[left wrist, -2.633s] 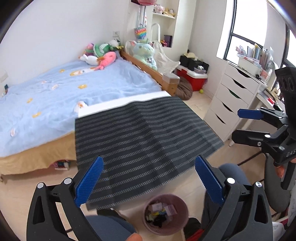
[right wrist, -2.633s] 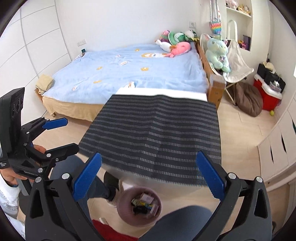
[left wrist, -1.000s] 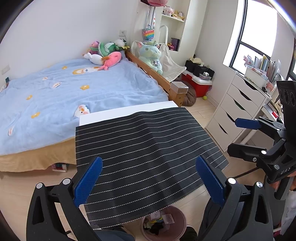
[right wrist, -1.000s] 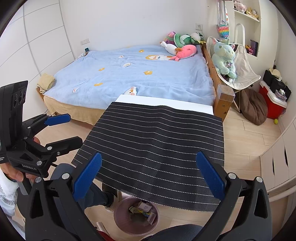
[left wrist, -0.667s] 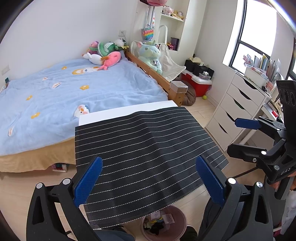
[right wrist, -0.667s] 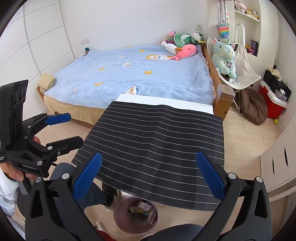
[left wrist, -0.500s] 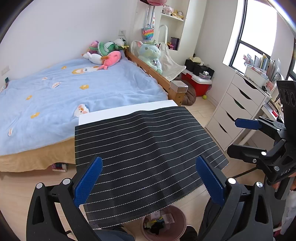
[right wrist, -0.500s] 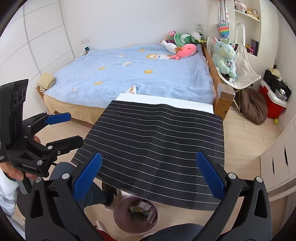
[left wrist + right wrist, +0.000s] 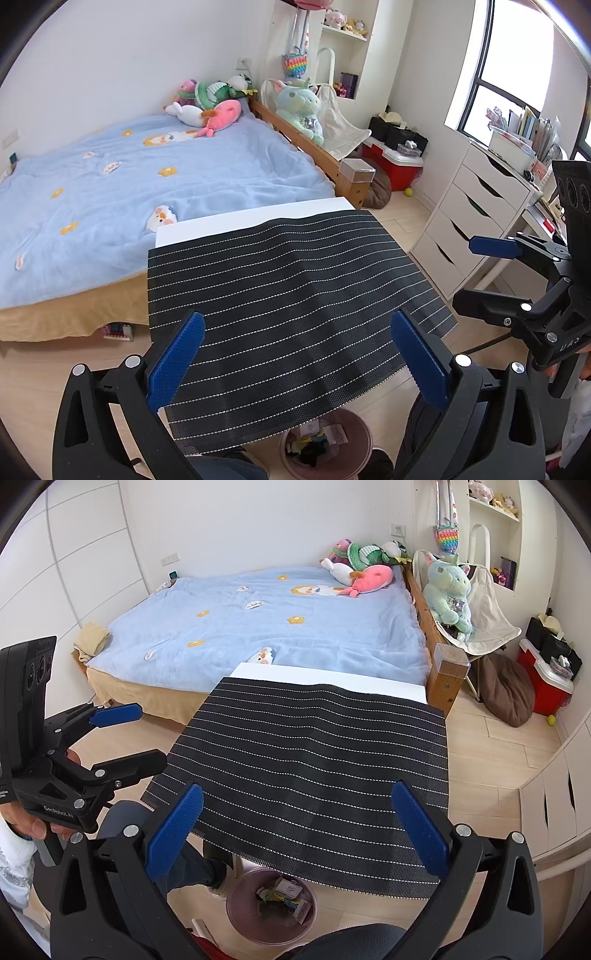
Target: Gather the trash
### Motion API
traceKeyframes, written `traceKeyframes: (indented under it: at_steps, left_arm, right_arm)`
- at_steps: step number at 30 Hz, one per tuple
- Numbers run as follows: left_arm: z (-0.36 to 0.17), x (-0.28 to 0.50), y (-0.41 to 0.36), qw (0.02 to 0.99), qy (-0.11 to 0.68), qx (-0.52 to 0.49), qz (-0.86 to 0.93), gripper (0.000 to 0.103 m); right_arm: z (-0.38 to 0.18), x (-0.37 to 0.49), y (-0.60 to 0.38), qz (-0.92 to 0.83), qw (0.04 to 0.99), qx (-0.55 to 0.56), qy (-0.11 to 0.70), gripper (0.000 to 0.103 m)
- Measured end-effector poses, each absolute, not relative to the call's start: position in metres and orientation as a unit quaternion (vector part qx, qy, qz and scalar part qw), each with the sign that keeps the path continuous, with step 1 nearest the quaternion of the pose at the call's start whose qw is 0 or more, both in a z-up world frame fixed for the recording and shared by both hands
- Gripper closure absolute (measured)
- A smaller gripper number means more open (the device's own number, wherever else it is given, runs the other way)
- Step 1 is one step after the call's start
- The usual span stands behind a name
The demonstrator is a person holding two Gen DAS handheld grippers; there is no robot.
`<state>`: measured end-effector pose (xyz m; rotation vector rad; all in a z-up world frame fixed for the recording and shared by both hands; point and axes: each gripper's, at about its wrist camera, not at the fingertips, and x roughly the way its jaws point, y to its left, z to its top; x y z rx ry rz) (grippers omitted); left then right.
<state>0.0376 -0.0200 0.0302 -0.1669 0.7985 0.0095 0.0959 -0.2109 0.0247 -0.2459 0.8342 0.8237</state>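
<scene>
While both the left gripper (image 9: 295,354) and right gripper (image 9: 297,830) hovered spread and empty, the trash in the bin (image 9: 271,904) at 6 o'clock looked light, crumpled, best pinched by an edge.

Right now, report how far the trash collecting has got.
Done: the pink bin on the floor below the table edge already holds wrappers and scraps. In hand: nothing; the left gripper and right gripper hover with jaws open. Left: no loose trash shows on the striped mat, so the job looks finished or nearly so.
</scene>
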Motion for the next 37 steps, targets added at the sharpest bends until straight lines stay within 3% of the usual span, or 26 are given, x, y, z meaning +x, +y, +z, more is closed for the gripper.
traceKeyframes:
  at_steps: [37]
  left_arm:
    - [0.0292, 0.0358, -0.0231, 0.918, 0.389, -0.077, 0.001, 0.006]
  right_arm:
    - [0.026, 0.0956, -0.2142, 0.387, 0.827, -0.117, 0.391, 0.003]
